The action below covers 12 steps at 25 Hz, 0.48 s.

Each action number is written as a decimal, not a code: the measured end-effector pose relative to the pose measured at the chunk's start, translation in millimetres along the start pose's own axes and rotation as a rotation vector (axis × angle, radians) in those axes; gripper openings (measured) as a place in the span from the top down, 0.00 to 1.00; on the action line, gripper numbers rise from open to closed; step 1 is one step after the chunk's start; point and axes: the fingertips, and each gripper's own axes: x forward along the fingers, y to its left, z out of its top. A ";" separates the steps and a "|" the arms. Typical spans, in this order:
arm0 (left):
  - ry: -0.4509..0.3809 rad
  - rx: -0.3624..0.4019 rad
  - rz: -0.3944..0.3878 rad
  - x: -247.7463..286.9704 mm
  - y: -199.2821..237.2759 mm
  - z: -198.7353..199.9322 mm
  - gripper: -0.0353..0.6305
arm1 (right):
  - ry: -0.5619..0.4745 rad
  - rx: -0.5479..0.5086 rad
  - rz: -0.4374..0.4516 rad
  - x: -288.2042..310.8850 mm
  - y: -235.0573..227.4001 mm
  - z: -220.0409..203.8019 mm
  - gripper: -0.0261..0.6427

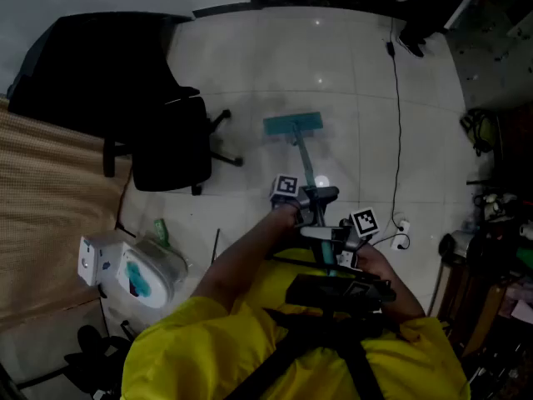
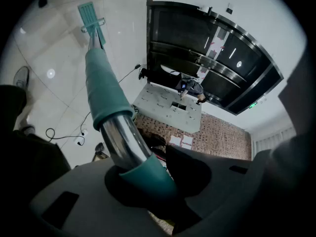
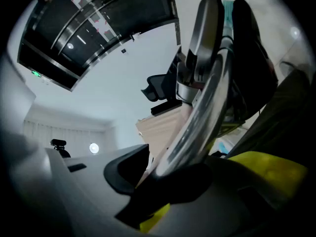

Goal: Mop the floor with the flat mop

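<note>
A flat mop with a teal head lies on the pale tiled floor ahead of me in the head view. Its metal handle runs back to both grippers in front of my chest. My left gripper is shut on the handle, just below the teal grip sleeve; the mop head shows far down the pole in the left gripper view. My right gripper is shut on the chrome handle nearer its top end.
A black office chair stands left of the mop head, with a dark cover behind it. A white appliance sits at my left. A cable and socket strip lie at the right, near cluttered shelves.
</note>
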 end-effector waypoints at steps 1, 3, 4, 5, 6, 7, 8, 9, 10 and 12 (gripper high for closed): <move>-0.001 0.006 0.000 -3.6 -6.5 15.3 0.78 | 0.006 -0.003 -0.006 8.6 4.0 12.8 0.76; -0.001 0.020 0.003 -7.6 -19.5 46.3 0.78 | 0.018 -0.011 -0.012 23.0 13.1 39.9 0.76; 0.002 0.028 0.005 -6.7 -25.6 62.3 0.78 | 0.023 -0.016 -0.012 27.4 18.0 54.6 0.76; 0.007 0.036 0.007 -3.6 -31.1 78.3 0.78 | 0.028 -0.023 -0.011 29.7 22.5 70.1 0.76; 0.013 0.042 0.008 0.9 -36.1 94.3 0.78 | 0.033 -0.030 -0.012 30.4 26.0 86.4 0.76; 0.017 0.047 0.007 6.0 -40.6 111.2 0.78 | 0.037 -0.038 -0.013 30.4 28.5 104.0 0.76; 0.017 0.051 0.006 11.0 -44.2 130.1 0.78 | 0.041 -0.045 -0.015 30.0 30.3 123.2 0.76; 0.012 0.057 0.006 15.8 -46.8 151.6 0.78 | 0.045 -0.053 -0.016 29.7 31.5 144.3 0.76; 0.003 0.063 0.008 20.6 -48.2 175.4 0.78 | 0.051 -0.060 -0.014 29.3 32.4 167.2 0.76; -0.017 0.073 0.005 31.4 -49.5 227.4 0.78 | 0.068 -0.067 -0.007 27.8 32.0 217.2 0.76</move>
